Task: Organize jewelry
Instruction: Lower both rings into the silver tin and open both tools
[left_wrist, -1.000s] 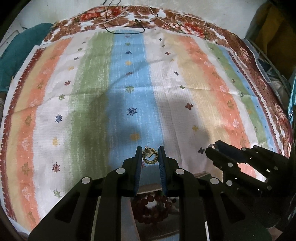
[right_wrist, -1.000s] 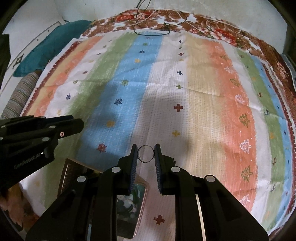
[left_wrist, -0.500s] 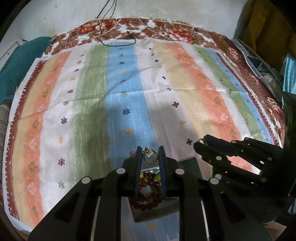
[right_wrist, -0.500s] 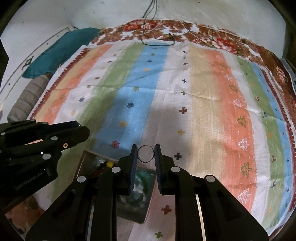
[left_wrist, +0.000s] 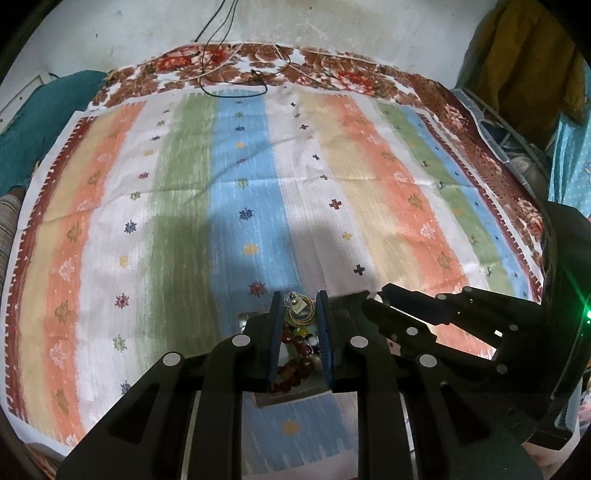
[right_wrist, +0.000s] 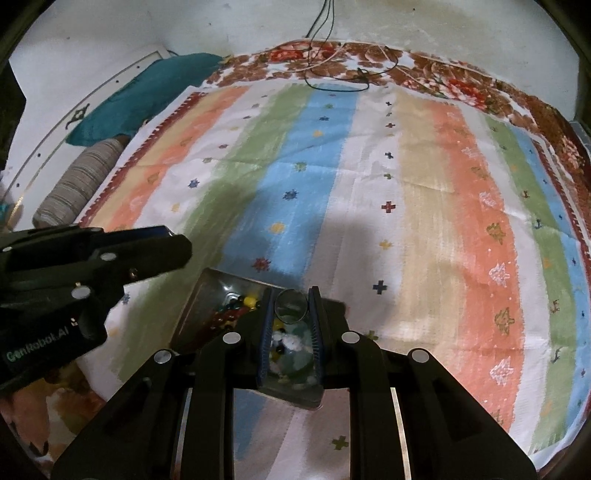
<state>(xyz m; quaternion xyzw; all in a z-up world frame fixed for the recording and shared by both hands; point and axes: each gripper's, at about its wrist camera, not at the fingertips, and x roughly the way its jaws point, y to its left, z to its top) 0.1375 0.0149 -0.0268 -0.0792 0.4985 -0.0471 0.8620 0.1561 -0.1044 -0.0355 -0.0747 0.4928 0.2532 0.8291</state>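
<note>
My left gripper (left_wrist: 298, 300) is shut on a gold hoop earring (left_wrist: 300, 312) and holds it above a metal tray (left_wrist: 291, 398) with red bead bracelets (left_wrist: 295, 363). My right gripper (right_wrist: 291, 295) is shut on a thin silver ring (right_wrist: 291, 305) over the same tray (right_wrist: 207, 295), which holds red and yellow beads (right_wrist: 236, 308) and pale green pieces (right_wrist: 291, 350). The right gripper shows at the right of the left wrist view (left_wrist: 424, 317); the left gripper shows at the left of the right wrist view (right_wrist: 92, 254).
The tray lies on a striped cloth (left_wrist: 258, 177) over a floral bedspread (right_wrist: 461, 88). Cables (left_wrist: 229, 77) lie at the far edge. A teal cushion (right_wrist: 147, 92) and a striped bolster (right_wrist: 77, 184) lie at the left.
Both grippers have drawn back towards the near edge and risen, each still gripping its piece. The tray with beads has come into fuller view under both.
</note>
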